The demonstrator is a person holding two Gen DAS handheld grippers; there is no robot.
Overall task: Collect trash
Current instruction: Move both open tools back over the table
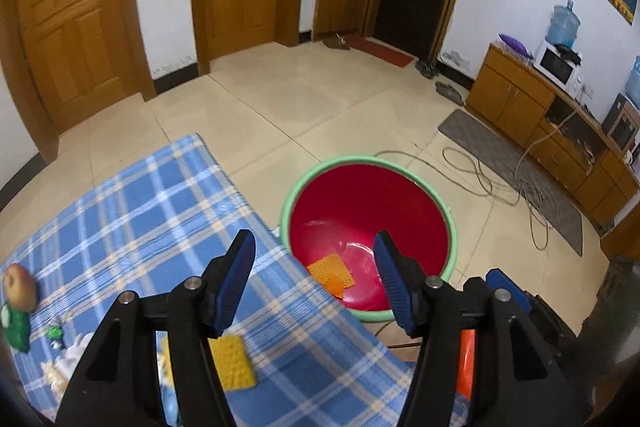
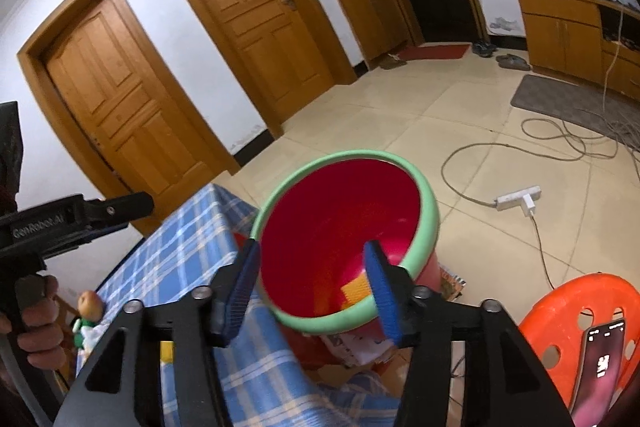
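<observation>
A red bin with a green rim (image 1: 308, 175) stands on the floor beside the table; orange sponge pieces (image 1: 331, 271) lie in its bottom. It shows in the right wrist view too (image 2: 428, 203), with an orange piece (image 2: 354, 287) inside. My left gripper (image 1: 314, 259) is open and empty, above the table edge and the bin. My right gripper (image 2: 310, 261) is open and empty over the bin's mouth. A yellow sponge (image 1: 232, 363) lies on the blue checked tablecloth (image 1: 132, 211) under the left gripper. An apple core (image 1: 19, 285), a green wrapper (image 1: 16, 327) and white scraps (image 1: 76, 347) lie at the left.
An orange plastic stool (image 2: 560, 311) with a phone (image 2: 600, 359) on it stands at the right. Cables (image 1: 480, 175) and a power strip (image 2: 516, 199) lie on the tiled floor. Wooden doors and a cabinet (image 1: 540, 115) line the walls.
</observation>
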